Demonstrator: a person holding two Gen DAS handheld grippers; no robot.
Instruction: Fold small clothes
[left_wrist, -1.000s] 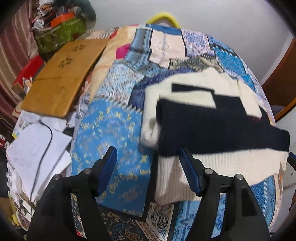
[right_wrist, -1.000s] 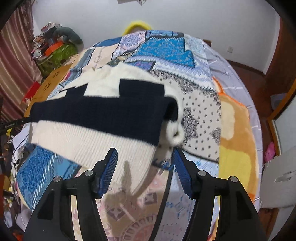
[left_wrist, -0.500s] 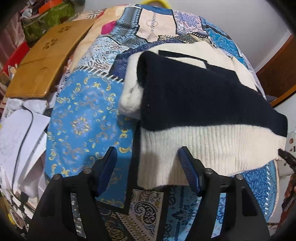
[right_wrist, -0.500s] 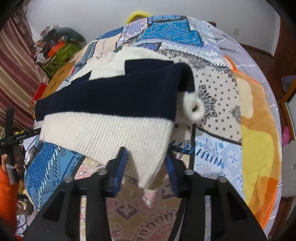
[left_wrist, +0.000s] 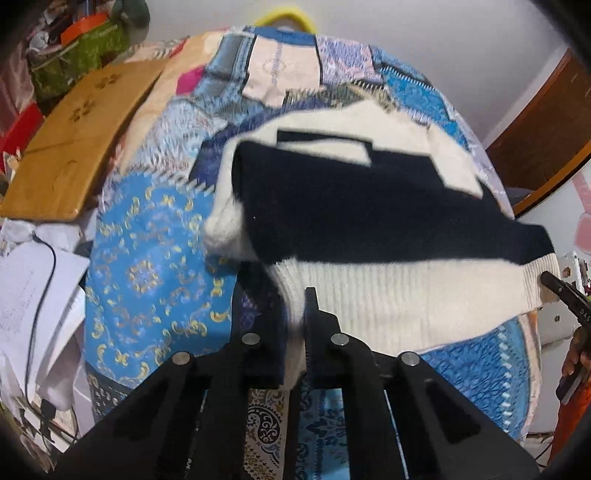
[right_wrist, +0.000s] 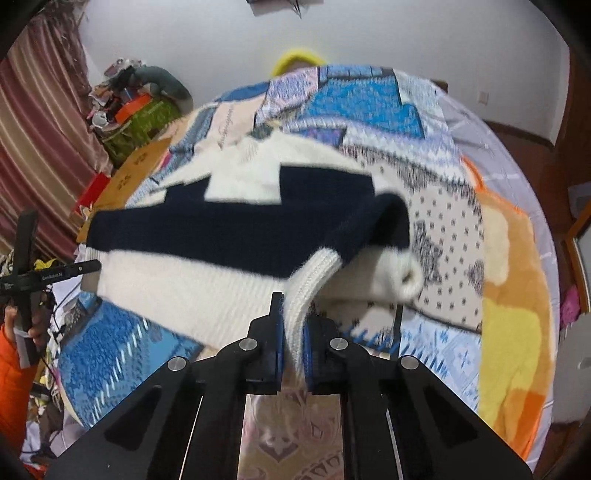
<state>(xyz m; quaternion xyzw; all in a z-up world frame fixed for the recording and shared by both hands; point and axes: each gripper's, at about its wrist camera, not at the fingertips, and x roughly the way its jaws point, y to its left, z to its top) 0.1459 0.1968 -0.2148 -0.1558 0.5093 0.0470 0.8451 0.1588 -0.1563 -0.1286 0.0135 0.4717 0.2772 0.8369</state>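
Both my grippers, left gripper (left_wrist: 293, 332) and right gripper (right_wrist: 293, 332), had just snapped closed on the ribbed hem corners of the cream-and-navy knitted sweater (left_wrist: 369, 206) lying on the patchwork bedspread (left_wrist: 147, 258), so I reckoned the fold could start.

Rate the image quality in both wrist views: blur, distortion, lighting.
Left wrist: quilt and sweater smeared by motion, claw sharper; fisheye bends the bed's edges. Right wrist: the same smear on the quilt, hem sharp at the claw; even, glare-free light.

Two wrist fisheyes, steeply down, close over sweater (left_wrist: 388, 206) on quilt (left_wrist: 147, 266), opposite ends.
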